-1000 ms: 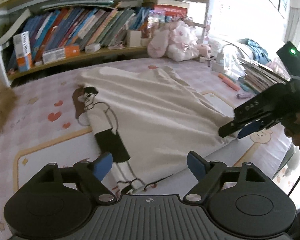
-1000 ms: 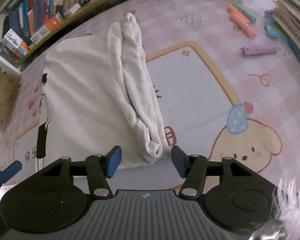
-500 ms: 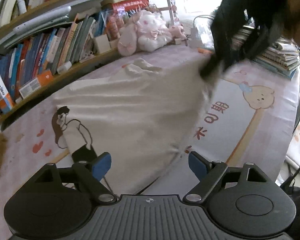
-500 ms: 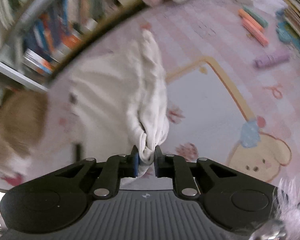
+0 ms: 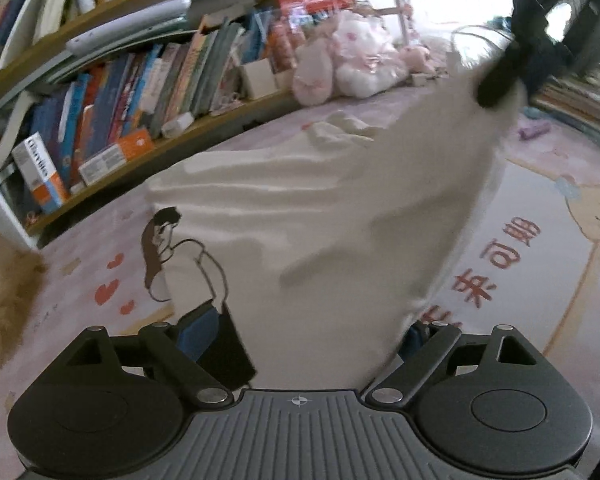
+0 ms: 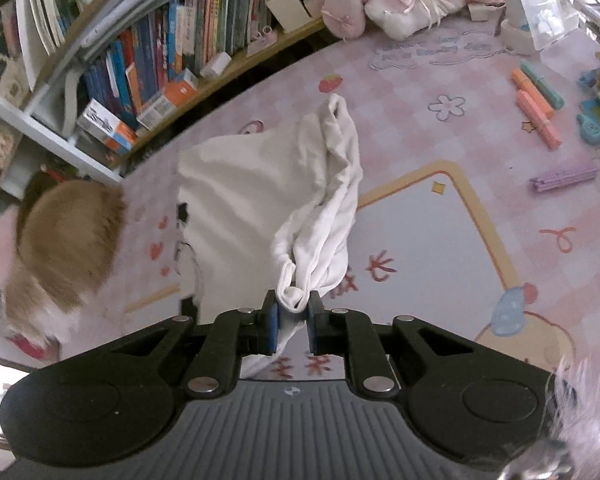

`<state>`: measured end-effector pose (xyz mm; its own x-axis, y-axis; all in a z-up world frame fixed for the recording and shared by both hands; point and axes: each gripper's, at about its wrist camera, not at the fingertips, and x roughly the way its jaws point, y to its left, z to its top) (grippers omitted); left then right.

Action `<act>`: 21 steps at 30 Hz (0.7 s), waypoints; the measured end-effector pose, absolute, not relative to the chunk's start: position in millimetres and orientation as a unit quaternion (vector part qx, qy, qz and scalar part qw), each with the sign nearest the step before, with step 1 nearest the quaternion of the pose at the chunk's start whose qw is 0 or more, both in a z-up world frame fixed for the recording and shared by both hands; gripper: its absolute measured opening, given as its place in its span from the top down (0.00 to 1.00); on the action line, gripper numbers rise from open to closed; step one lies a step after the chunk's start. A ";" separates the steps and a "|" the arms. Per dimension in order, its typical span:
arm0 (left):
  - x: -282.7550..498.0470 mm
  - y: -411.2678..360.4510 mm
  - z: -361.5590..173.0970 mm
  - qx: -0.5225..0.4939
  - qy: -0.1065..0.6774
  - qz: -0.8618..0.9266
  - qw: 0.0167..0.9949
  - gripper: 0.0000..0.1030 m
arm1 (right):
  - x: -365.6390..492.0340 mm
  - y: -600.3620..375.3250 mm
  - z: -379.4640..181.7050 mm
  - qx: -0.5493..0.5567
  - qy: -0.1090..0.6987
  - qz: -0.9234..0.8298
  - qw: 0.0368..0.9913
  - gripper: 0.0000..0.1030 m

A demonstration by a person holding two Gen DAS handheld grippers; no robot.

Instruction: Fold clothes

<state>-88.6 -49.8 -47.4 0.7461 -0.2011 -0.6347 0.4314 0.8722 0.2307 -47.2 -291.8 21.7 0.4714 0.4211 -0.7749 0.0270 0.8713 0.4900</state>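
Note:
A white T-shirt (image 5: 300, 208) with a cartoon figure print lies on the pink play mat (image 5: 540, 272). My right gripper (image 6: 293, 316) is shut on a bunched fold of the T-shirt (image 6: 260, 184) and holds it up off the mat. In the left wrist view it shows as a dark blurred shape, the right gripper (image 5: 496, 90), at the raised corner of the cloth. My left gripper (image 5: 306, 336) stands open low over the shirt's near edge. The cloth lies between its blue pads (image 5: 198, 334), and they do not press on it.
A bookshelf (image 5: 140, 92) full of books runs along the far side, with pink plush toys (image 6: 400, 4) at its end. Markers (image 6: 536, 112) and a purple bundle (image 6: 564, 176) lie on the mat at right. A brown furry thing (image 6: 64, 236) sits at left.
My right gripper has shut on the shirt's rolled edge and lifted it off the mat. The left gripper has come down closer, with the near edge now between its fingers.

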 end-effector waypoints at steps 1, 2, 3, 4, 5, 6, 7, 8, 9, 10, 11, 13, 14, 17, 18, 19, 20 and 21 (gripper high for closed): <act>-86.9 -47.2 -45.8 0.180 0.313 -0.172 0.917 0.12 | -48.1 -291.5 18.9 0.215 0.503 0.118 0.829 0.87; -85.8 -45.5 -44.3 0.179 0.313 -0.171 0.917 0.12 | -49.1 -291.1 16.2 0.205 0.505 0.116 0.830 0.86; -85.5 -44.7 -42.9 0.180 0.312 -0.171 0.917 0.12 | -50.1 -290.7 14.2 0.194 0.507 0.113 0.832 0.81; -85.4 -44.5 -41.9 0.183 0.311 -0.171 0.917 0.12 | -51.6 -289.4 13.1 0.177 0.508 0.110 0.836 0.78; -85.3 -44.7 -41.1 0.185 0.311 -0.171 0.916 0.12 | -53.3 -287.3 12.3 0.156 0.508 0.107 0.841 0.69; -85.0 -45.2 -40.6 0.187 0.311 -0.173 0.916 0.12 | -55.8 -284.2 12.6 0.128 0.505 0.108 0.847 0.59; -84.8 -45.7 -40.0 0.188 0.312 -0.174 0.915 0.12 | -59.9 -279.1 13.3 0.088 0.500 0.117 0.854 0.55; -84.7 -46.2 -39.3 0.189 0.312 -0.174 0.915 0.12 | -64.9 -273.1 13.8 0.041 0.492 0.129 0.860 0.47; -84.9 -46.7 -38.3 0.191 0.311 -0.174 0.915 0.12 | -69.9 -267.1 14.3 -0.006 0.484 0.141 0.864 0.40; -84.9 -46.9 -37.4 0.191 0.312 -0.175 0.914 0.12 | -74.9 -261.1 14.9 -0.053 0.474 0.152 0.865 0.36; -84.6 -46.8 -36.5 0.190 0.312 -0.176 0.914 0.12 | -79.8 -255.1 15.4 -0.100 0.464 0.163 0.865 0.31; -83.0 -45.2 -34.7 0.184 0.315 -0.179 0.914 0.12 | -91.2 -242.0 11.7 -0.190 0.437 0.198 0.856 0.27; -82.0 -44.1 -33.8 0.181 0.317 -0.180 0.913 0.12 | -96.3 -236.1 7.7 -0.225 0.423 0.214 0.851 0.25; -79.9 -42.1 -32.3 0.170 0.325 -0.183 0.912 0.12 | -111.9 -218.5 -4.1 -0.328 0.377 0.262 0.826 0.22; -79.2 -41.8 -31.9 0.168 0.327 -0.184 0.912 0.12 | -116.3 -212.4 -9.4 -0.356 0.361 0.277 0.816 0.21; -78.9 -41.8 -31.5 0.167 0.327 -0.183 0.912 0.12 | -119.2 -206.6 -15.1 -0.376 0.347 0.289 0.809 0.21; -78.7 -42.0 -31.2 0.166 0.328 -0.183 0.912 0.12 | -121.3 -201.1 -21.5 -0.395 0.334 0.296 0.803 0.21; -78.3 -42.1 -31.1 0.165 0.330 -0.183 0.911 0.12 | -123.2 -195.5 -28.7 -0.416 0.321 0.301 0.796 0.21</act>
